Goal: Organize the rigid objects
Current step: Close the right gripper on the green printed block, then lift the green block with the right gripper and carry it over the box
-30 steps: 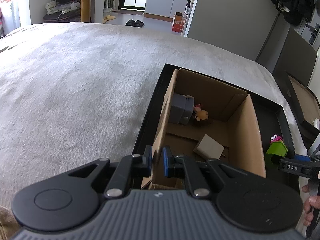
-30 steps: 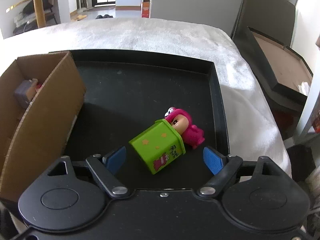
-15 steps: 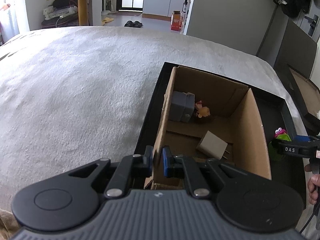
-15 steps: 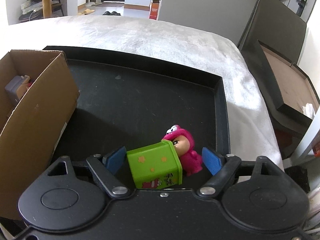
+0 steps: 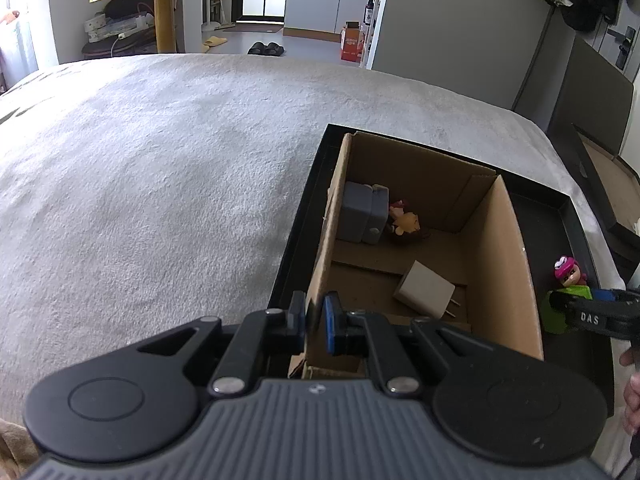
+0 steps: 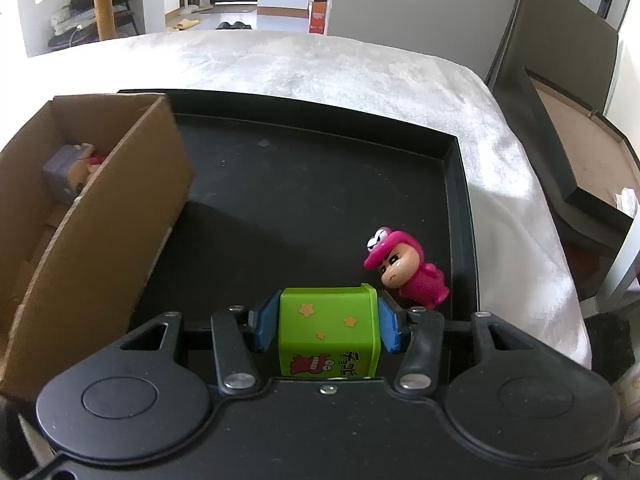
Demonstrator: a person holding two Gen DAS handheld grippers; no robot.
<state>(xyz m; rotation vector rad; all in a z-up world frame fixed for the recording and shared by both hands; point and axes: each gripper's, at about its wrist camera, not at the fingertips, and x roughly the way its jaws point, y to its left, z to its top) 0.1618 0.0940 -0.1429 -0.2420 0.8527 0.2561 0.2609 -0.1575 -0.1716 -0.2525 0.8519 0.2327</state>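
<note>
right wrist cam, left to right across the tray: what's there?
cardboard box → green toy box, clamped in the right gripper → pink figurine → right rim of the black tray

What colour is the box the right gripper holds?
Lime green box with small orange stars; right wrist view shows it best.

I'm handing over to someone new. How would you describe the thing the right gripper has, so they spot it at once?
Find the black tray on the grey bedcover, then the open floor right of the cardboard box. At its near edge the right gripper clamps a lime-green cube with yellow stars; the toy beside it is a pink figure.
</note>
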